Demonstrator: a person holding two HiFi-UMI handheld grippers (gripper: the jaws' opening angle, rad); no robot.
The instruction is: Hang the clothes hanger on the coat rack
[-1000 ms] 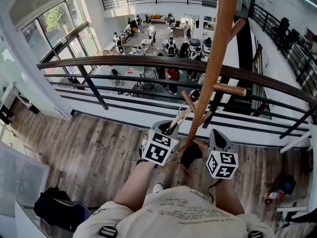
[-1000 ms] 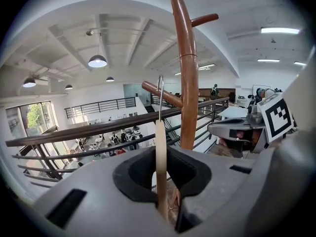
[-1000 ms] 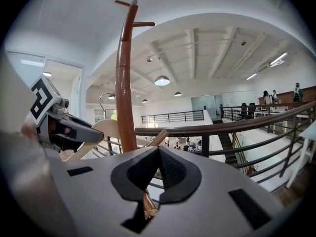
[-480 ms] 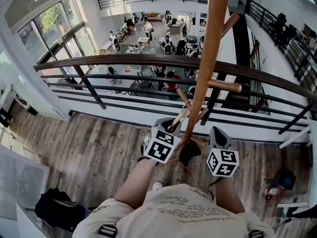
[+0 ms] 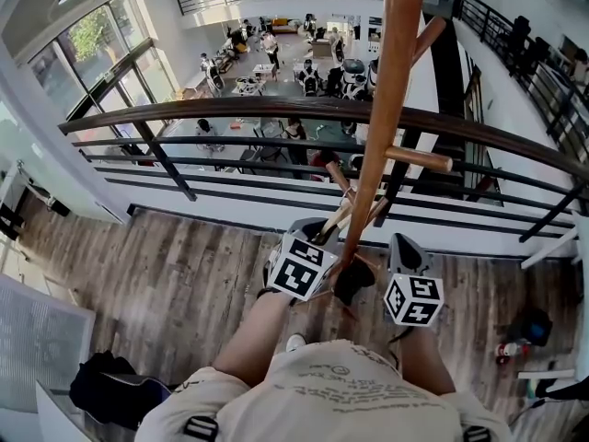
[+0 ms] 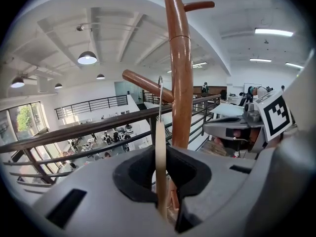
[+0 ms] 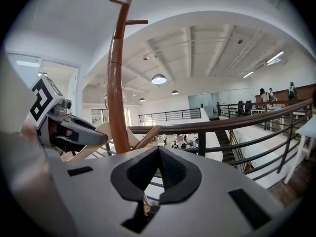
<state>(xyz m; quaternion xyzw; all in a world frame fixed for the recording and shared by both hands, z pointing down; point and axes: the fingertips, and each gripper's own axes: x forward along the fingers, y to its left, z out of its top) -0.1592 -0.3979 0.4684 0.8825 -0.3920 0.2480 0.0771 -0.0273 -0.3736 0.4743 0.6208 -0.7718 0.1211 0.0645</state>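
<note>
The brown wooden coat rack pole rises just in front of me, with short pegs sticking out. My left gripper is shut on a pale wooden clothes hanger held close against the pole's left side. In the left gripper view the hanger stands edge-on between the jaws, its metal hook reaching up beside a slanted peg and the pole. My right gripper sits to the right of the pole, shut and empty. It sees the pole and hanger arm.
A dark curved railing runs across behind the rack, with an open hall and people far below. On the wooden floor lie a black bag at the lower left and a small red and white thing at the right.
Almost nothing: both grippers and the hanger stay by the pole, and the head view has only drifted a little.
</note>
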